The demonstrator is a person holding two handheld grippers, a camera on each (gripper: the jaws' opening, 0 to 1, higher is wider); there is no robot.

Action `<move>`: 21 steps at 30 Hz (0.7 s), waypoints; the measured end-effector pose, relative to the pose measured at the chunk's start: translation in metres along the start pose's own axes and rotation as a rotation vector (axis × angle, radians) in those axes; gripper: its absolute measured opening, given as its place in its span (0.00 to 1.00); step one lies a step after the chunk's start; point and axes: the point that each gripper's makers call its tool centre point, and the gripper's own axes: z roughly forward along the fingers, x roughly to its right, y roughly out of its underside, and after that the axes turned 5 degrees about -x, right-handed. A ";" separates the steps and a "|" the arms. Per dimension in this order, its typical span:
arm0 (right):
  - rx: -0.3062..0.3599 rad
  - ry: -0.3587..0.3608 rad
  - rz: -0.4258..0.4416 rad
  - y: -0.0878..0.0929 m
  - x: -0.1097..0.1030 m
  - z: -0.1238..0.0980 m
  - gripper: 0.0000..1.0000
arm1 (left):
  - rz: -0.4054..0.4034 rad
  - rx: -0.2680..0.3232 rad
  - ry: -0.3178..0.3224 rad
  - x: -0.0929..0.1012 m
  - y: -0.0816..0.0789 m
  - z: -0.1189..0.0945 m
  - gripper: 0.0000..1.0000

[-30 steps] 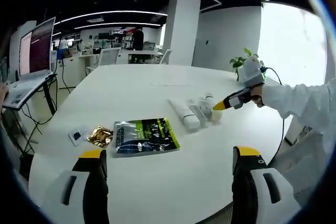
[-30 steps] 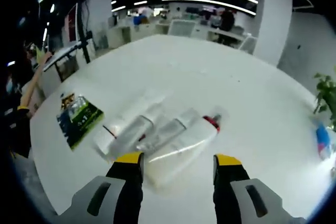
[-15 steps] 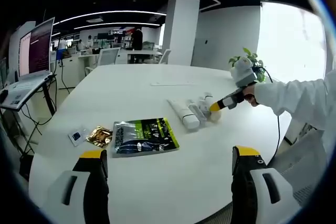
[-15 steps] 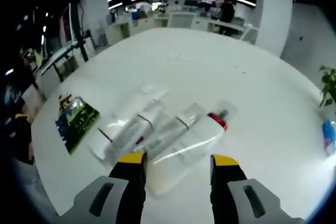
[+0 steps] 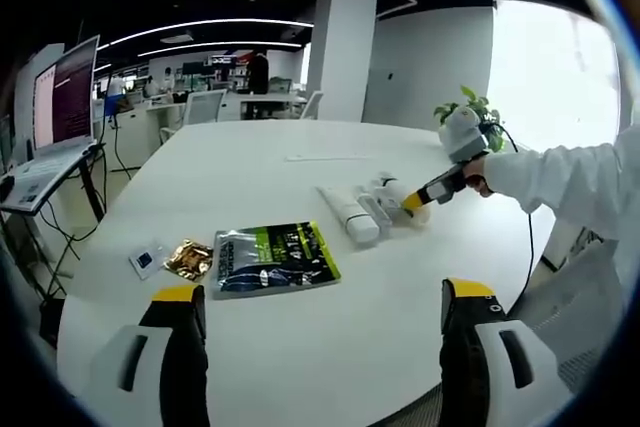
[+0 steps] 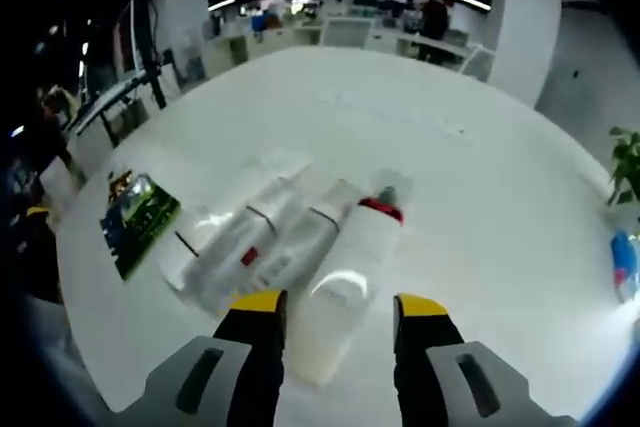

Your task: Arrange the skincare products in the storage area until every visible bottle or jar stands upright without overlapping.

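While its yellow-tipped jaws stand apart on either side of the base end of a white plastic bottle with a red collar (image 6: 348, 282), the right claw (image 6: 337, 309) reaches low over the round white worktop (image 6: 480, 217). That bottle lies flat, and I cannot tell whether the jaws touch it. Just beside it lie two clear-capped white tubes (image 6: 255, 247), side by side, also flat. In the left gripper view the right claw (image 5: 412, 204) is held by a hand (image 5: 474, 170) on a white-sleeved arm stretched in from the right. The left claw (image 5: 318, 299) hangs with jaws wide apart and nothing between them, near a green and black foil pouch (image 5: 272, 258). A small gold packet (image 5: 190, 260) lies beside the pouch.
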 end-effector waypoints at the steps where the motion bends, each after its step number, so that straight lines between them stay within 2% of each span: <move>1: -0.001 -0.001 -0.001 0.000 0.000 0.001 0.42 | 0.001 -0.001 0.000 0.000 0.000 0.000 0.92; 9: -0.011 -0.001 -0.027 0.001 -0.003 0.006 0.38 | 0.032 -0.015 0.004 0.005 0.002 0.001 0.89; 15: -0.012 -0.020 -0.004 0.003 -0.003 0.008 0.36 | 0.041 -0.030 0.011 0.005 0.004 0.002 0.89; 19: -0.029 -0.016 -0.014 0.005 -0.001 0.013 0.35 | 0.055 -0.062 0.027 0.008 0.008 0.004 0.89; 21: -0.031 -0.008 -0.018 0.006 0.000 0.012 0.35 | 0.112 -0.069 0.038 0.010 0.004 0.004 0.89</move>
